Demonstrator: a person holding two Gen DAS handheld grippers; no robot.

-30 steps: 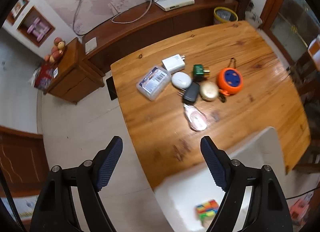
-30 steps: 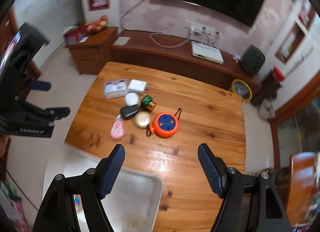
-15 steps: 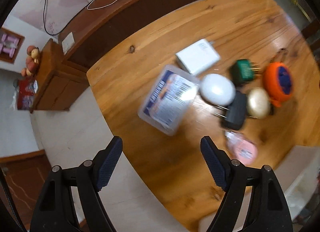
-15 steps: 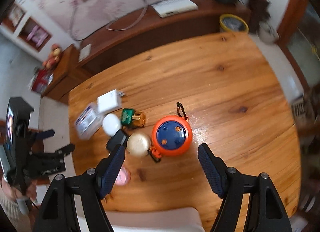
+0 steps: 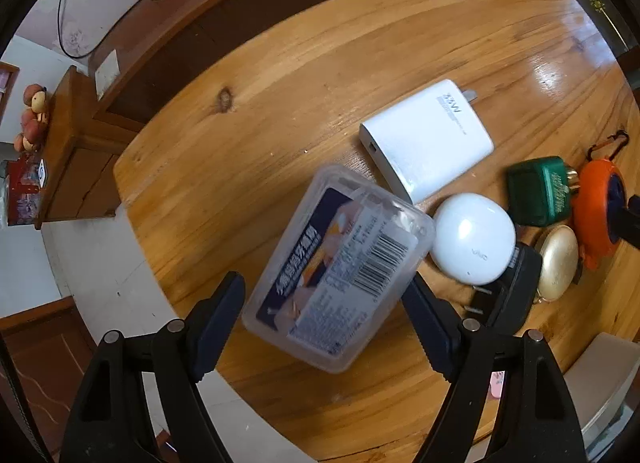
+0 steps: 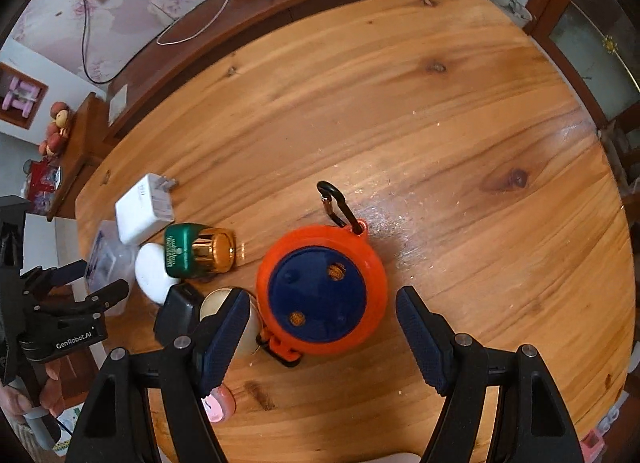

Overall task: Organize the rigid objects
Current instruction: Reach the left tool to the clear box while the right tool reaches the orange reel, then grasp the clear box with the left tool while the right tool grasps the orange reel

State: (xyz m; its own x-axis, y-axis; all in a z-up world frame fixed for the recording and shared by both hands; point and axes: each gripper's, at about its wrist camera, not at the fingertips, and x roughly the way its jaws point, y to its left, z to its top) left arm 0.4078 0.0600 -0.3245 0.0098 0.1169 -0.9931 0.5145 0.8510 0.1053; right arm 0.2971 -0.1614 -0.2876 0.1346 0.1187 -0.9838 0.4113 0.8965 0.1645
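Looking through my left wrist, the left gripper (image 5: pixel 324 319) is spread wide, unclenched, straddling the clear plastic box (image 5: pixel 340 269) with its barcode label; contents unreadable. Beside that box lie a white charger (image 5: pixel 430 143) and a white "vivo" case (image 5: pixel 474 239). On my right wrist, the right gripper (image 6: pixel 324 335), released, flanks the orange reel (image 6: pixel 322 289).

Below my tongs, a varnished wooden worktop (image 6: pixel 440 111) carries one cluster of things. A clear plastic box (image 5: pixel 340 263) with a barcode label lies beside a white charger (image 5: pixel 428 143). Next come a white oval case (image 5: pixel 472 243), a green plug (image 6: pixel 188 251), a black adapter (image 6: pixel 180 315), a gold disc (image 5: pixel 558 263), and an orange reel (image 6: pixel 320 287) with a carabiner (image 6: pixel 334 203).
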